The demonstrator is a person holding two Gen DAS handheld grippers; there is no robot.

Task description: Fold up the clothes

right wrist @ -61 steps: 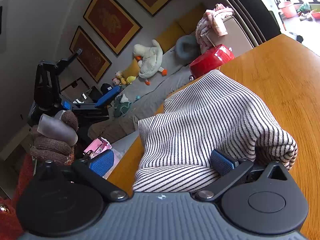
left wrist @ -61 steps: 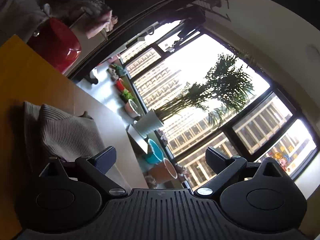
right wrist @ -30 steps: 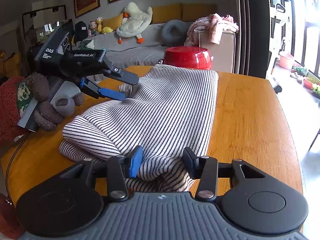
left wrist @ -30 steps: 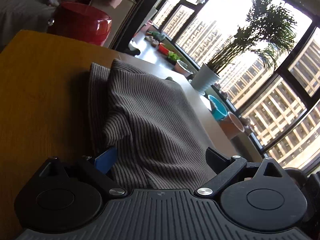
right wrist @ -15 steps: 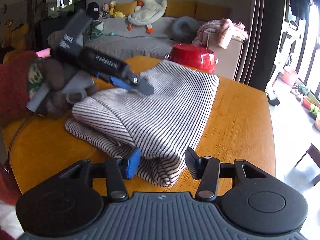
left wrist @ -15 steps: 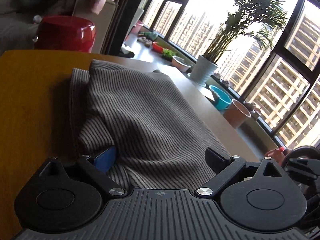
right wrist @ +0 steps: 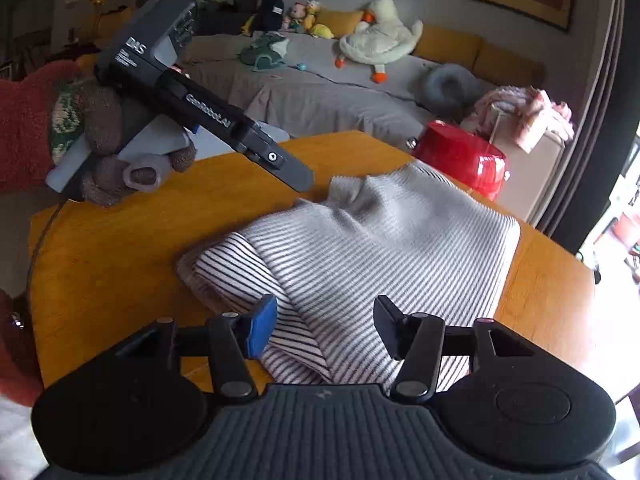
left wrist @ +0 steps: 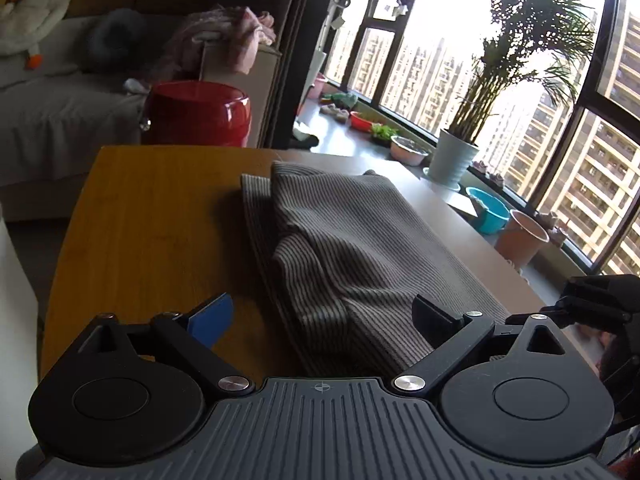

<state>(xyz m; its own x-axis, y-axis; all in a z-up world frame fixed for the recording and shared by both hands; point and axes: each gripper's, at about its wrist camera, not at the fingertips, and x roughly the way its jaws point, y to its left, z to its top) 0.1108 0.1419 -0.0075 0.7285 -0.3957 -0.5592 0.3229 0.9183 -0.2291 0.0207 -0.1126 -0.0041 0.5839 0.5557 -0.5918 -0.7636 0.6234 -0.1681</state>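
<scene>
Striped sweater (right wrist: 384,248) lies folded — rumpled — on wooden table (right wrist: 120,248).

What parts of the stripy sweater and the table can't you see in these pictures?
- Right wrist view: the near edge of the sweater is hidden behind the right gripper, whose jaws have just been opening.
- Left wrist view: the sweater's near end is hidden behind the left gripper; backlight from the window dulls its stripes.
- Both views: the table is cut off by the gripper body below; its legs are never shown.
- The sweater's underside is hidden by its own folds.
</scene>
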